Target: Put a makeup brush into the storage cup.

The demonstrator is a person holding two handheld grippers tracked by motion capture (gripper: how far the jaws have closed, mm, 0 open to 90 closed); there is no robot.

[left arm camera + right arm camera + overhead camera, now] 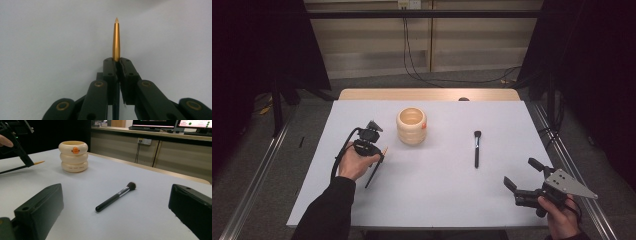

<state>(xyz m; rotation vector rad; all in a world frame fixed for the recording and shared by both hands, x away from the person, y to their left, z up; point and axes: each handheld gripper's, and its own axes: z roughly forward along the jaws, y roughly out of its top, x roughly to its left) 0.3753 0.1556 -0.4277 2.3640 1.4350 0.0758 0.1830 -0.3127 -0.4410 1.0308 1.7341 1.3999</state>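
My left gripper (379, 150) hovers over the left part of the white table (437, 200), shut on a thin brush handle (373, 175) that is black with a gold pointed end. In the left gripper view the gold end (116, 37) sticks out past the closed jaws of the left gripper (117, 60). A cream ringed holder (412, 126) with an orange duck beak stands just right of it. A black makeup brush (476, 149) lies flat mid-right. My right gripper (519, 171) is open near the front right corner, and in its own view the right gripper (116, 193) faces the makeup brush (115, 198) and the holder (74, 156).
The table's far edge is bare wood (429, 94). Metal rails (257, 175) run along the floor on both sides. Cables (452, 80) lie on the floor behind the table. The left gripper (22, 155) shows at the top left of the right gripper view.
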